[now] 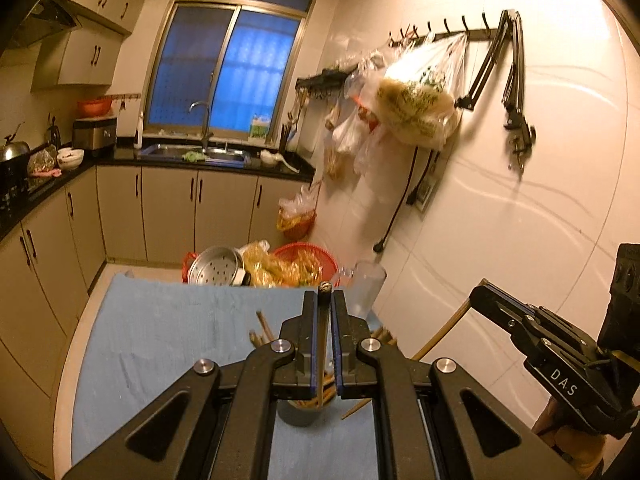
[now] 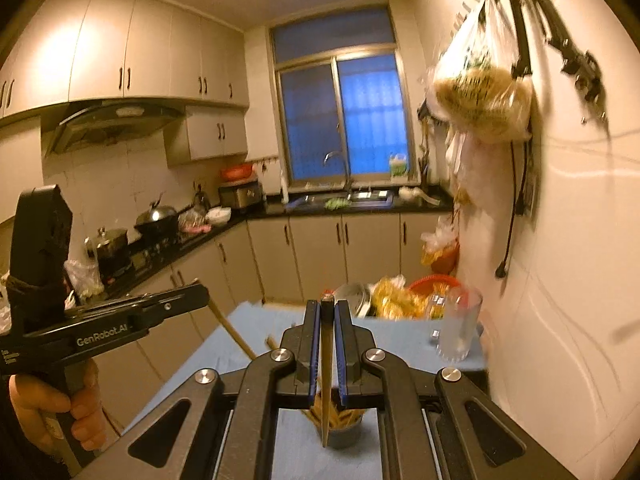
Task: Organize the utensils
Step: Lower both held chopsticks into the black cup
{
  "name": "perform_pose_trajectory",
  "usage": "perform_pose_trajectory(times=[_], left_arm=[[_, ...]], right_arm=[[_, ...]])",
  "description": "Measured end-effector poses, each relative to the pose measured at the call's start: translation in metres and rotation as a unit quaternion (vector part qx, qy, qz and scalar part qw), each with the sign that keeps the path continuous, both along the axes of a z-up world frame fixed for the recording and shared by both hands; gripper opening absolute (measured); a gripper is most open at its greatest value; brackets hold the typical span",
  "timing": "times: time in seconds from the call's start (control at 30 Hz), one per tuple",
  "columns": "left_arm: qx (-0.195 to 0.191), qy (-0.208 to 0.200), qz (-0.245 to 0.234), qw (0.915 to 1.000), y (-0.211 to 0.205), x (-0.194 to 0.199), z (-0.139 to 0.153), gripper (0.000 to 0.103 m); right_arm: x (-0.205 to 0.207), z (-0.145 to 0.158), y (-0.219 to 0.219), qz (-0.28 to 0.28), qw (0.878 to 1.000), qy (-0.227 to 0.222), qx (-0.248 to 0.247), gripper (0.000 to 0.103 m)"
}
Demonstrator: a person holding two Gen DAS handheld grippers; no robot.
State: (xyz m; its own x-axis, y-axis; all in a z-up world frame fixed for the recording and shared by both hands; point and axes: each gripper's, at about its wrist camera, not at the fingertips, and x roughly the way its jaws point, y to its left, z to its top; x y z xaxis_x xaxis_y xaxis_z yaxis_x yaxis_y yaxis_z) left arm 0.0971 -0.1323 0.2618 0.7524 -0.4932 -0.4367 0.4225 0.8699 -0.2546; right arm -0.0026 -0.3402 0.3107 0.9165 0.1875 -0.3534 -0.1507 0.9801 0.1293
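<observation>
Both of them are gripping a chopstick at once, right above the dark cup (image 2: 340,432) that stands on the blue-covered bench (image 2: 400,344). The left hand-held gripper (image 1: 325,312) is clenched on one chopstick (image 1: 321,372), whose lower end runs down into the cup among the bundle already standing there. The right hand-held gripper (image 2: 327,320) is likewise pinched on its own chopstick (image 2: 326,380), the tip hanging over the cup's mouth.

A few more chopsticks (image 1: 262,330) lie loose on the cloth beyond the cup, and a clear glass (image 2: 460,328) stands past it, near the wall.

My worry is the crowding: two grippers over one small cup could knock together, or a stick pushed down against the packed bundle could tip the cup over. If one is let go off-centre, I'd expect it to glance off the rim and roll onto the cloth.
</observation>
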Motion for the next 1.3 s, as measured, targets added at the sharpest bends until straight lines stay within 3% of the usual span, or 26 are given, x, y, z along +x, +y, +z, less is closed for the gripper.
perform_pose_trajectory(times=[0.37,0.8,1.3], left_arm=[[0.013,-0.015,0.013,0.9997,-0.018,0.028,-0.008,0.006],[0.031,0.004,0.021,0.9993,-0.036,0.075,-0.060,0.006],[0.036,0.064,0.021,0.9971,-0.034,0.089,-0.105,0.006]], right_arm=[[0.025,0.004,0.004,-0.018,0.999,-0.029,-0.004,0.008],[0.079,-0.056,-0.003,-0.030,0.999,-0.010,0.005,0.008],[0.103,-0.115,-0.006,-0.025,0.999,0.043,0.005,0.008]])
